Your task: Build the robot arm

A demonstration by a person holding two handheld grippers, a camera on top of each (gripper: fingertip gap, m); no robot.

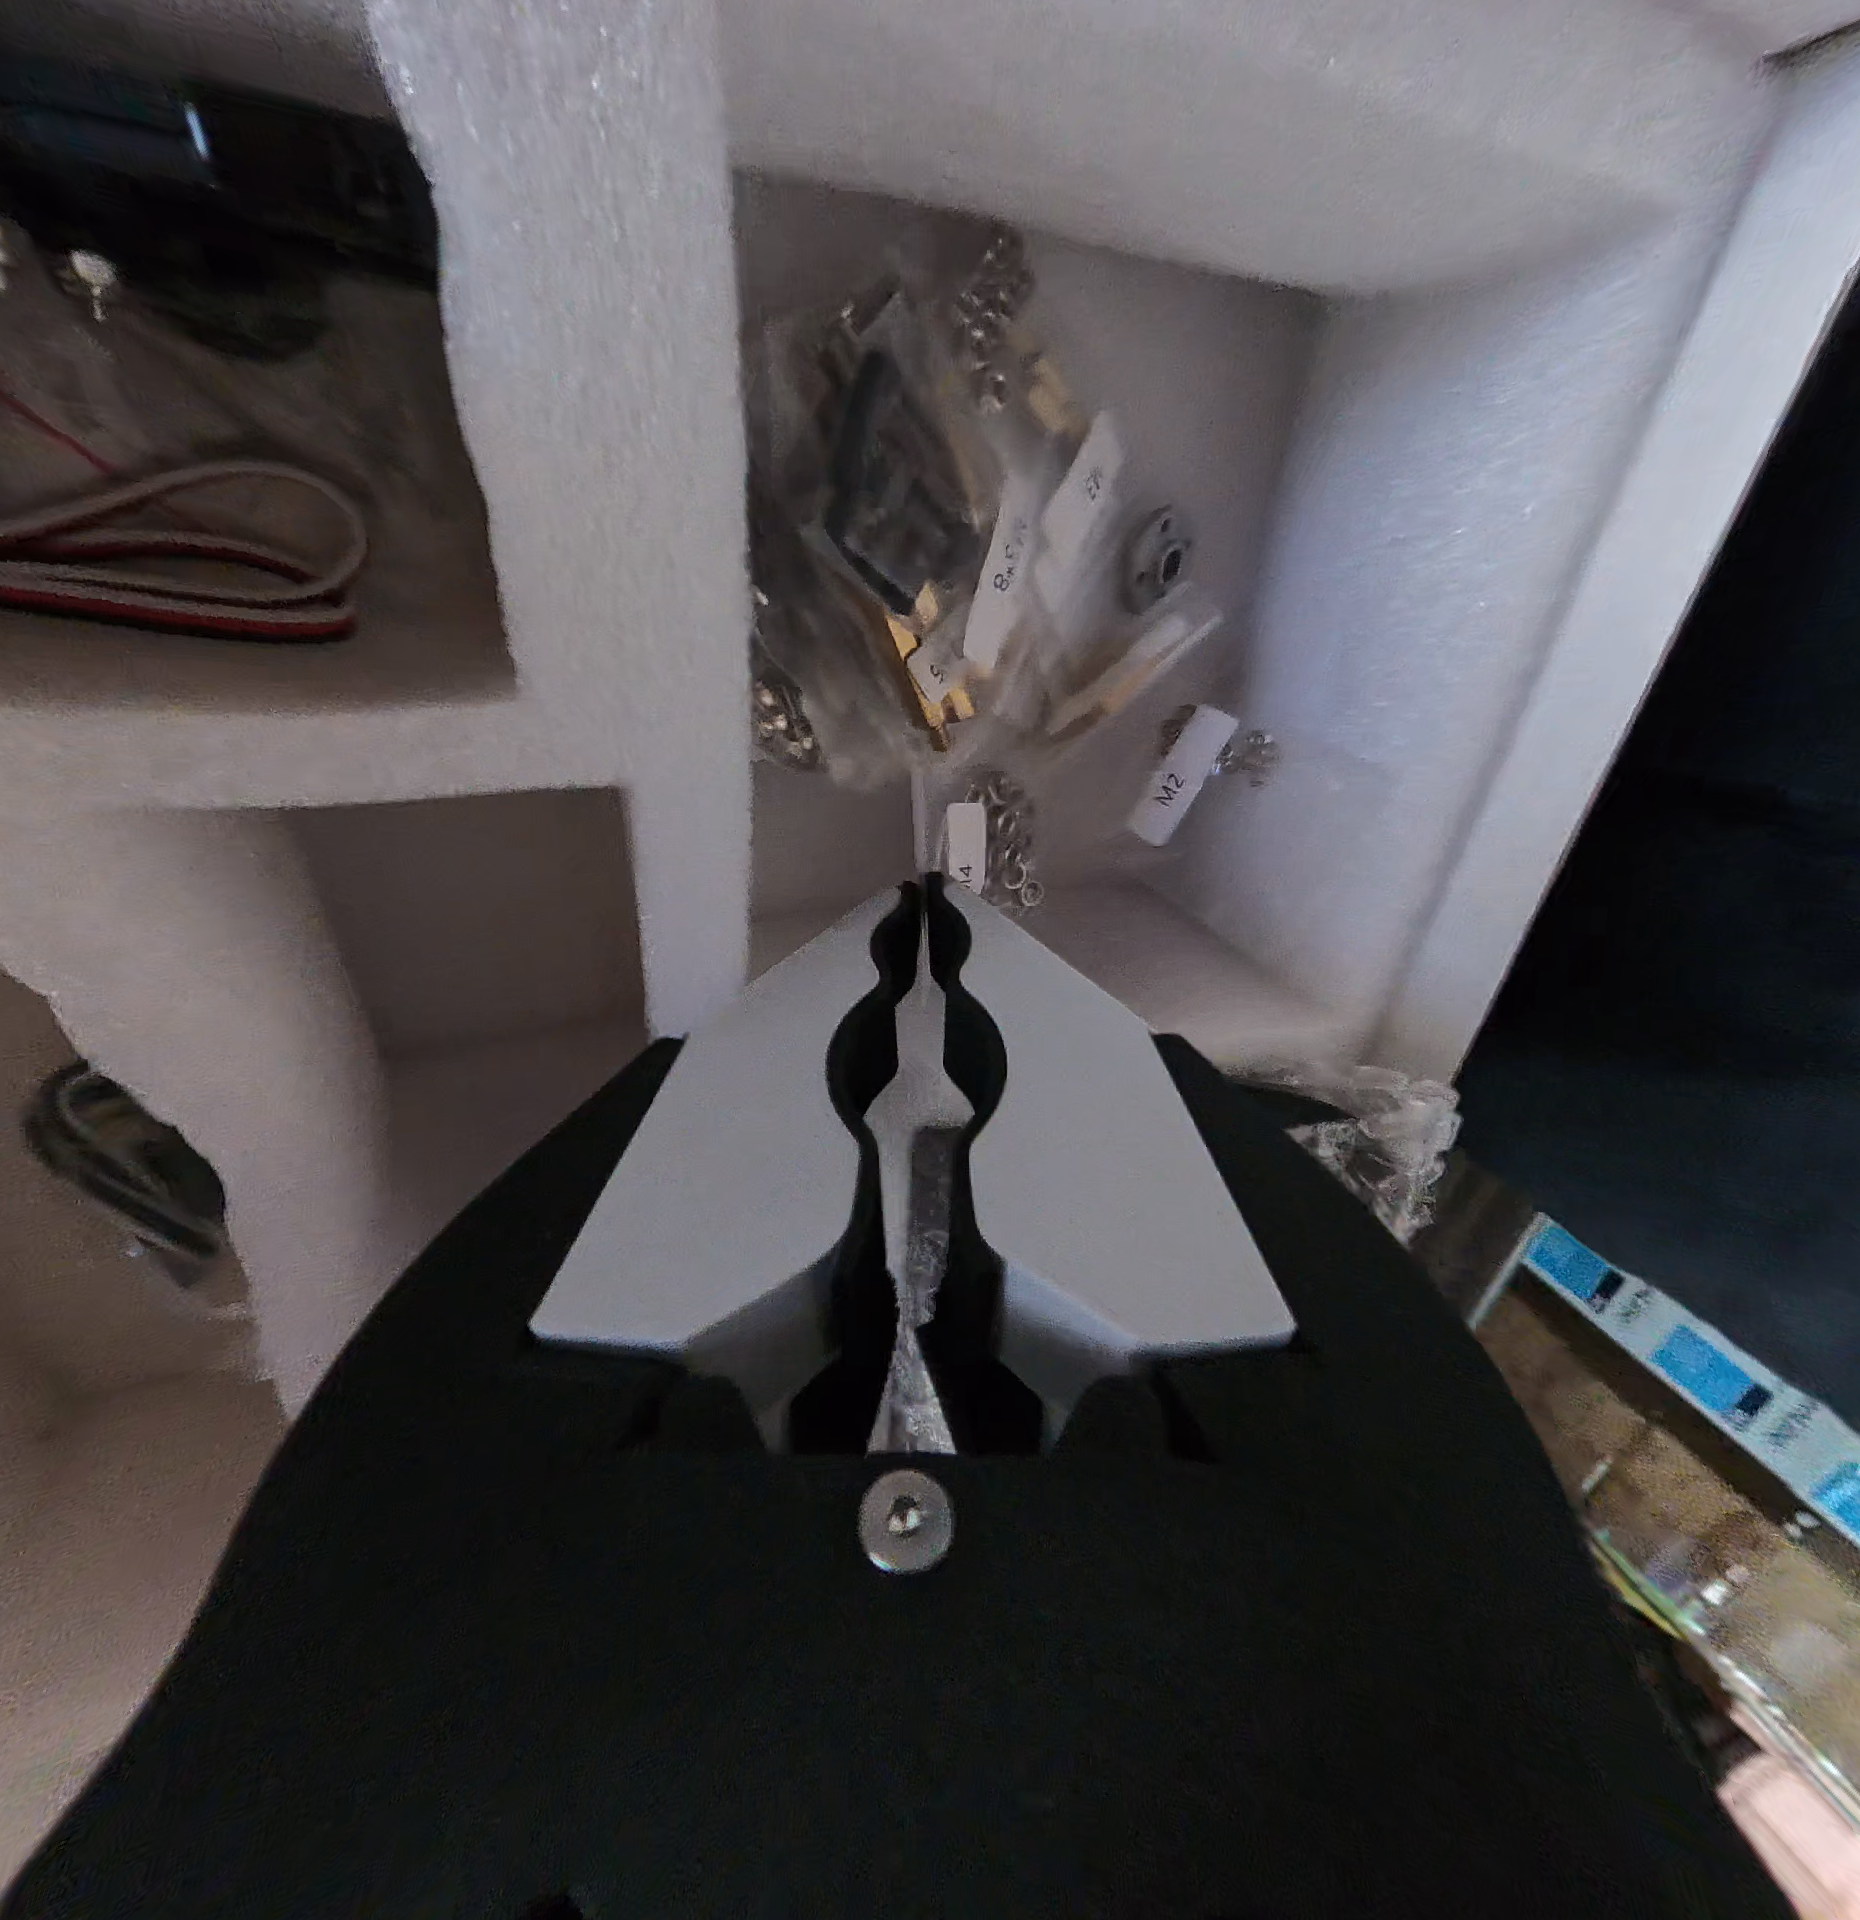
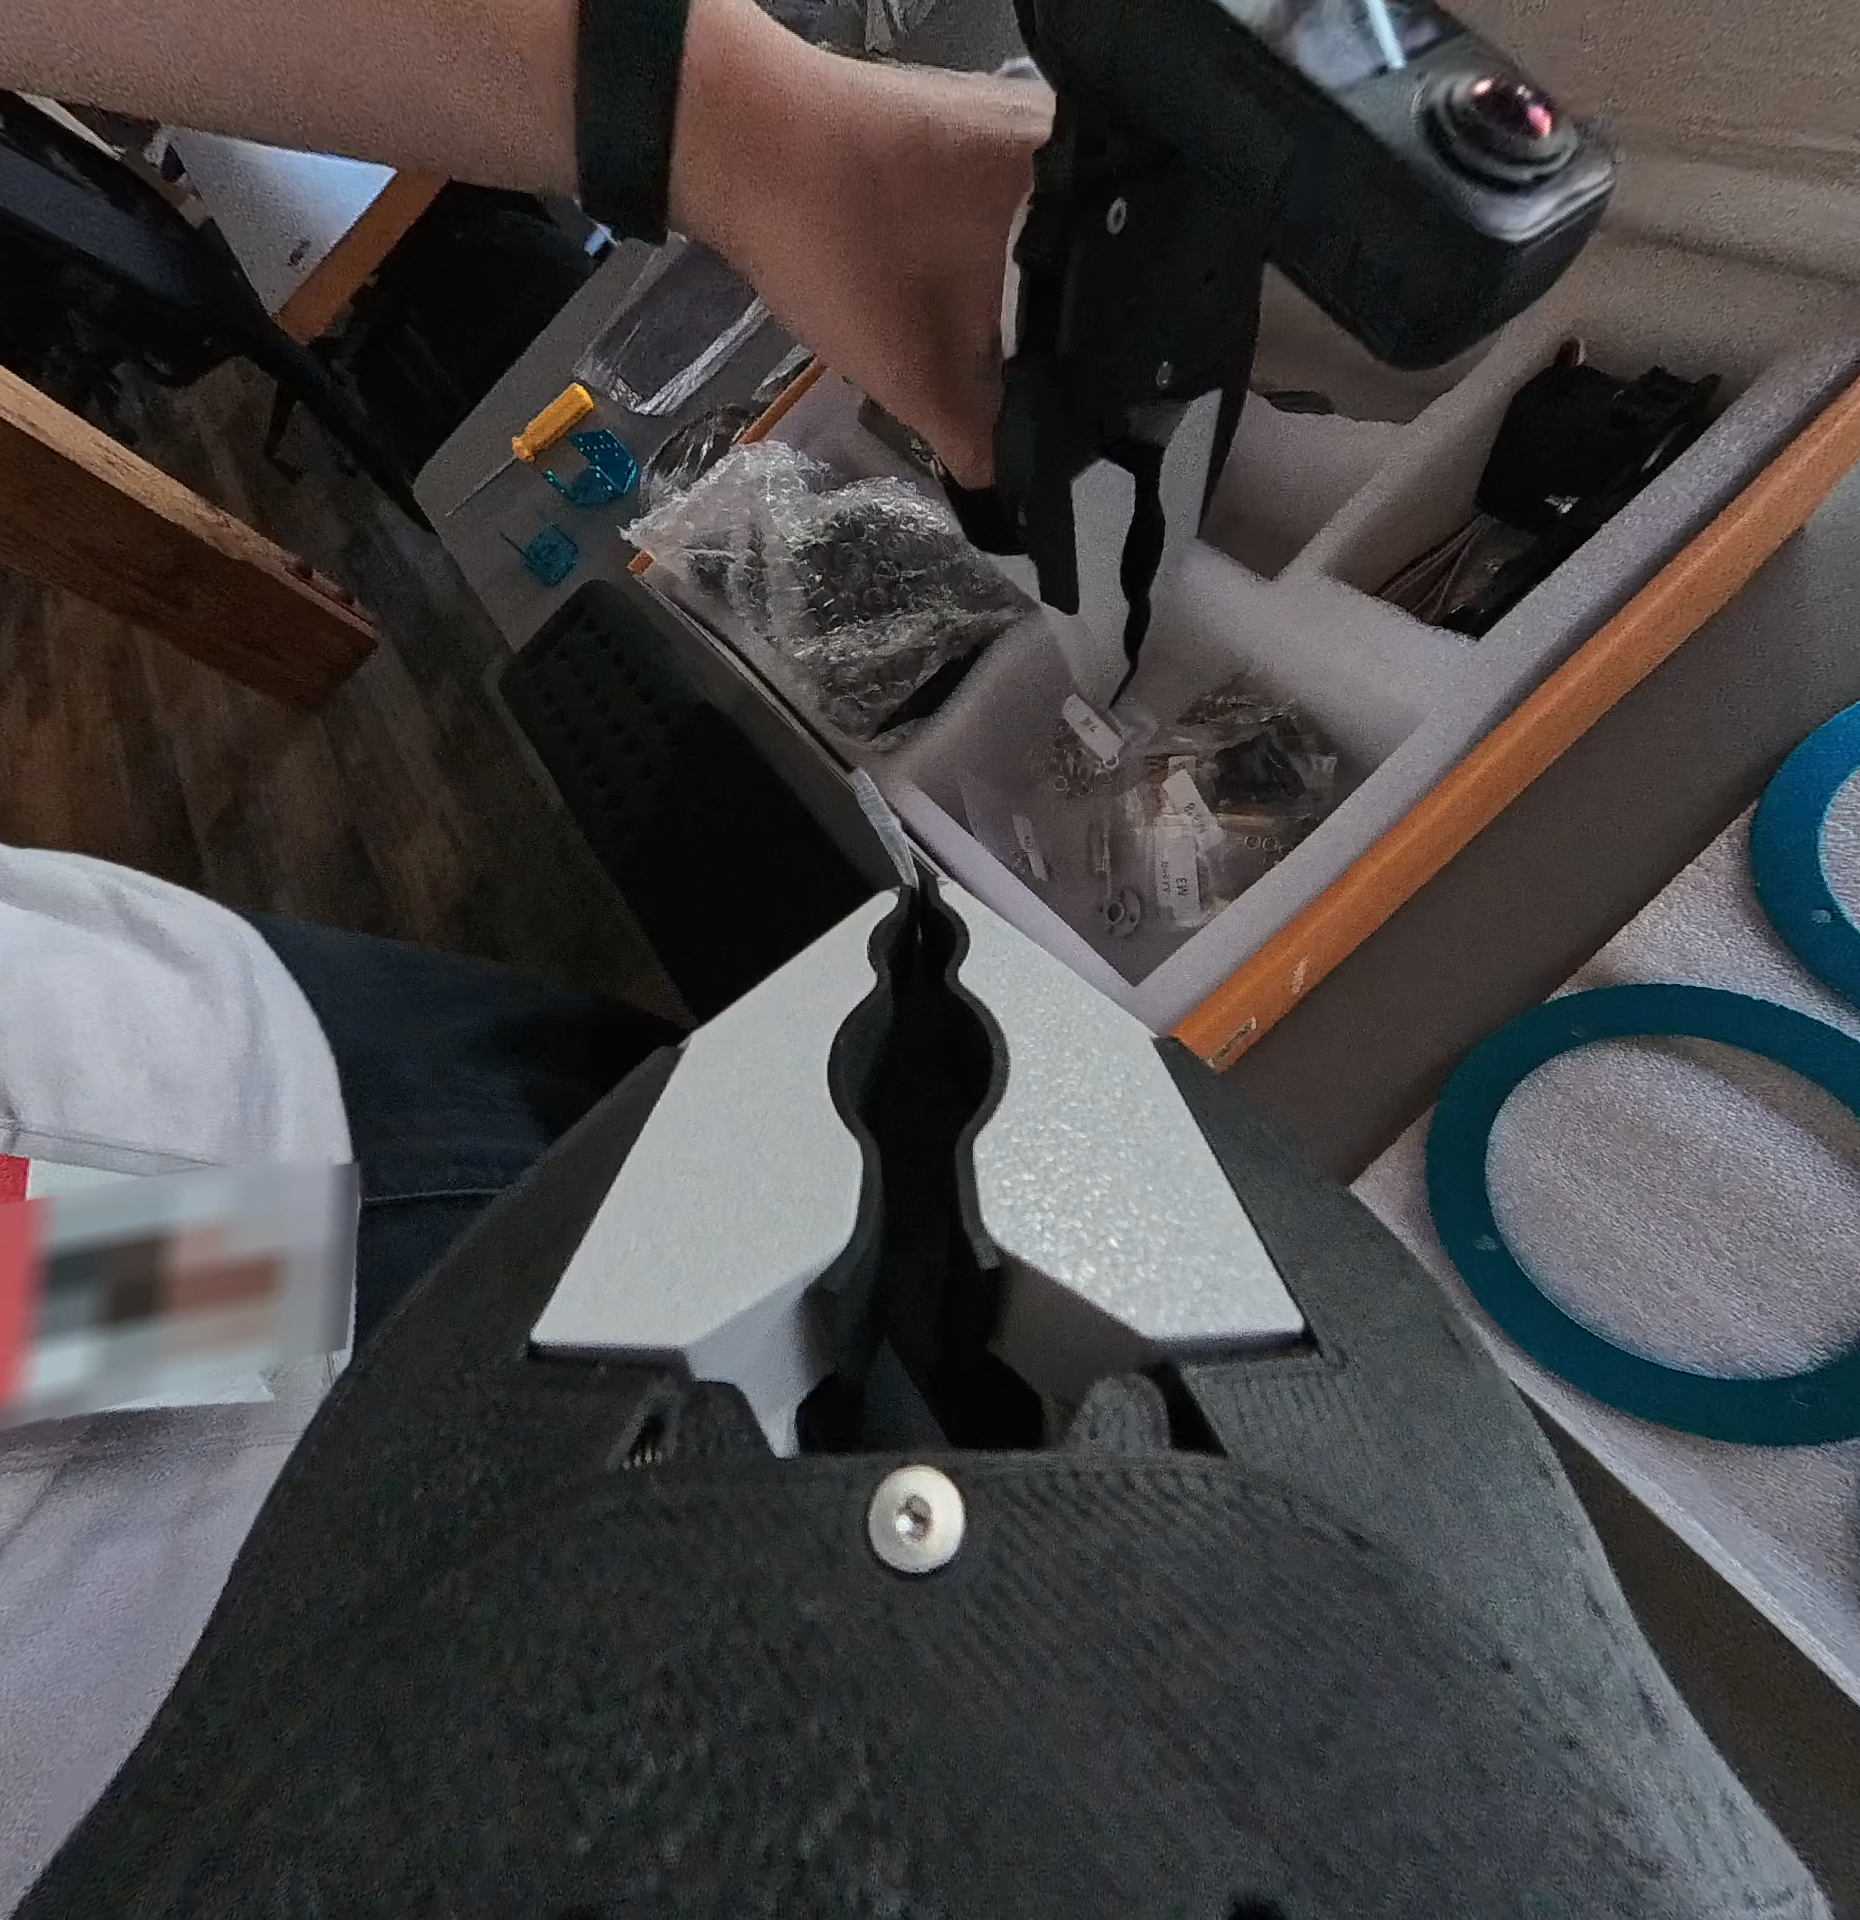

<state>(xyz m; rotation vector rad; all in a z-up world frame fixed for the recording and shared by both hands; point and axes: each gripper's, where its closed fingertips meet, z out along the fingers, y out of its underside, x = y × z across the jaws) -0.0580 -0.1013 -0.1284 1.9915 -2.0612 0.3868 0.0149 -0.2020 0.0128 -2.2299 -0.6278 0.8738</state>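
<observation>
Left gripper [image 1: 928,883] is down in the corner compartment of the white foam tray [image 1: 583,416], jaws closed to a sliver on the edge of a clear bag [image 1: 931,821] from the pile of small hardware bags [image 1: 957,561]. Exactly which bag it pinches is hard to tell: the plastic is transparent and blurred. Screws, brass bits and white labels show through the pile, contents otherwise unclear.

Next compartment to the left holds a looped cable [image 1: 167,561], with a dark part above it cut off by the frame edge.

Right gripper [image 2: 921,894] hangs off the tray's near edge, jaws pressed together, nothing visible between them.

From the right view, the left gripper [image 2: 1097,644] is part-hidden by the hand [image 2: 853,260] holding it. A bubble-wrapped lump [image 2: 853,592] sits in the compartment beside the bags. Teal rings [image 2: 1674,1216] lie on the surface by the tray's orange rim [image 2: 1508,748], two cut off at the frame edge.
</observation>
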